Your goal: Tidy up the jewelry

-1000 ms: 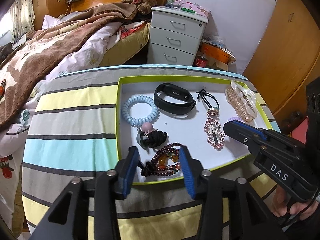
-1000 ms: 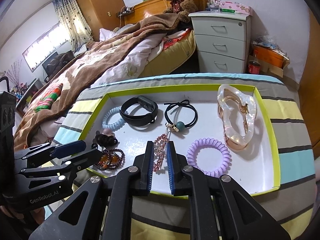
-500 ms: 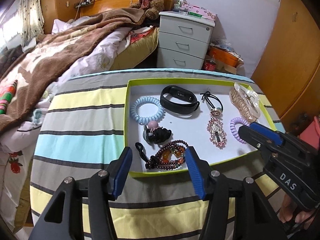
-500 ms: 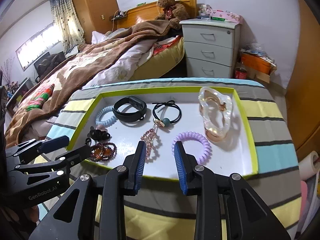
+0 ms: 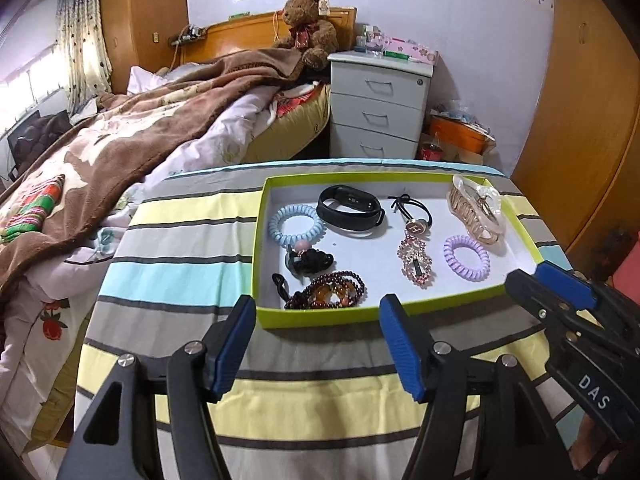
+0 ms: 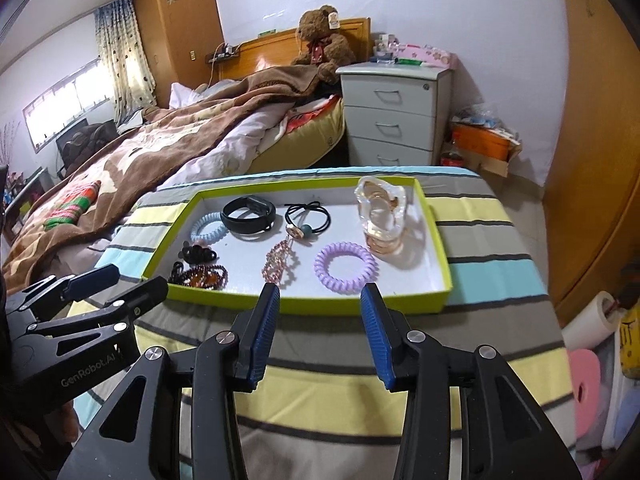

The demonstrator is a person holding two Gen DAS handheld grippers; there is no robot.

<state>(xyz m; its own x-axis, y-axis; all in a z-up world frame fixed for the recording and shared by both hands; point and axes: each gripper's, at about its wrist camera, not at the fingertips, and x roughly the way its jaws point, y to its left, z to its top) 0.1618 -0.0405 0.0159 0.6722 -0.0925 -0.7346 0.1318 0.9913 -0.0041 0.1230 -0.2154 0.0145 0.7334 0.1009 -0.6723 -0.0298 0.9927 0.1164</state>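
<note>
Jewelry lies in the green-rimmed tray on our striped cloth: bead bracelet at left, rhinestone clip mid-tray, purple coil tie rightward. Our left gripper and right gripper have just been opening; both stand apart, empty, short of the tray.

A home bedroom, seemingly a child's – bed, teddy bear

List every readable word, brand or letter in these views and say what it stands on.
"DAS": on the right gripper, seen from the left wrist.
"GenRobot.AI": on the left gripper, seen from the right wrist.
"H": on the charm of the black hair tie.
Tag on the teddy bear: too small to read.
</note>
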